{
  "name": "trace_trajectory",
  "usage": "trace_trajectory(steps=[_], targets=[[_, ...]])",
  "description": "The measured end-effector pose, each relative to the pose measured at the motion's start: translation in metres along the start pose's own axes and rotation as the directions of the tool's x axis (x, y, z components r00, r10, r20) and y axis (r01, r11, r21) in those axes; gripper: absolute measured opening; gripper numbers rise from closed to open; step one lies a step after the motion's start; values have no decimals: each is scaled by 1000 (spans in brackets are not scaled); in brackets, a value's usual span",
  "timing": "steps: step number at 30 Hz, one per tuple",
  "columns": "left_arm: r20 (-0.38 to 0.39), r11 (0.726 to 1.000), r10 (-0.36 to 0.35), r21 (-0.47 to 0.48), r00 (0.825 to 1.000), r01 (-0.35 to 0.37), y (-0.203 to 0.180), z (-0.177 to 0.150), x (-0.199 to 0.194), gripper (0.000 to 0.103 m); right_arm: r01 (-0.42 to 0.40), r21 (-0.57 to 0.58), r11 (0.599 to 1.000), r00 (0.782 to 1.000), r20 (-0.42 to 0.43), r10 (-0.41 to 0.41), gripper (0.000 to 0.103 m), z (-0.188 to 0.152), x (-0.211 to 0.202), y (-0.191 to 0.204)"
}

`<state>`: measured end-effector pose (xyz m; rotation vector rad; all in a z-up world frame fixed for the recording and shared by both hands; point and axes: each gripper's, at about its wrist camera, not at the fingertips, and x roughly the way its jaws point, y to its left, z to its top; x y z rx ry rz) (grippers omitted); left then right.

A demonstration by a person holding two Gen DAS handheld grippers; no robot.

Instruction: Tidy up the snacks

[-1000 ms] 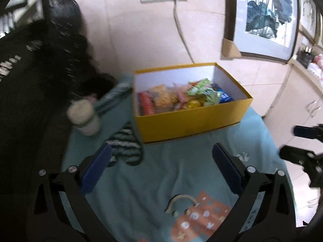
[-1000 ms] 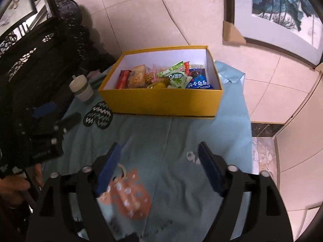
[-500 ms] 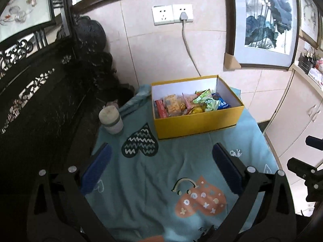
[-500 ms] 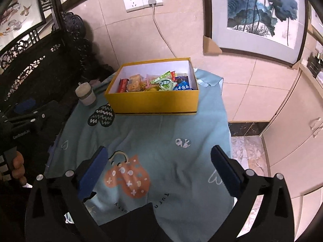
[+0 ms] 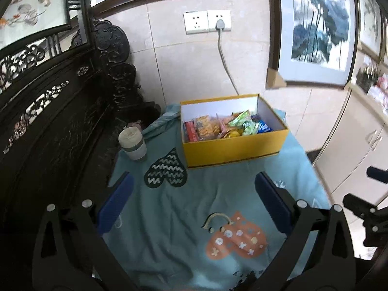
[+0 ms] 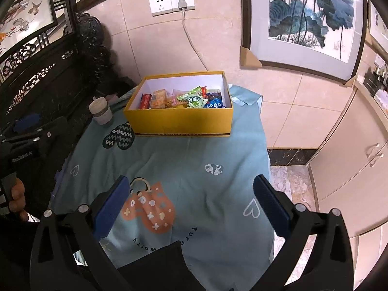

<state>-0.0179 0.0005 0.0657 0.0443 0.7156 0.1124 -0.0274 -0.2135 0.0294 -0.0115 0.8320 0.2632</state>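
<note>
A yellow box (image 5: pixel 232 148) (image 6: pixel 179 123) sits at the far side of a table covered by a teal cloth (image 5: pixel 169 218) (image 6: pixel 184 165). Several snack packets (image 5: pixel 225 127) (image 6: pixel 186 99) in red, orange, green and blue lie inside it. My left gripper (image 5: pixel 194 203) hovers open over the near part of the cloth, well short of the box, with nothing between its blue pads. My right gripper (image 6: pixel 191 203) is open wide over the cloth's near edge, also empty. The left gripper's body (image 6: pixel 31 140) shows at the left of the right wrist view.
A lidded beige cup (image 5: pixel 133 143) (image 6: pixel 100 112) stands left of the box near the cloth's edge. Dark carved wooden furniture (image 5: pixel 48 111) runs along the left. A tiled wall with sockets (image 5: pixel 207 21) and a cable is behind the box; white cabinets (image 6: pixel 351 150) stand to the right.
Both grippers have pulled back and up from the box, which now looks smaller and farther away. The right gripper's jaws have spread wider.
</note>
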Motion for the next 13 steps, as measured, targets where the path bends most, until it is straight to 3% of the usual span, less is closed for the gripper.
trace_trajectory(steps=[13], targets=[[-64,998,-26,-61,998,22,8,0,10,101,17,-21,1000,1000,17,-16,102,0,-4,7]])
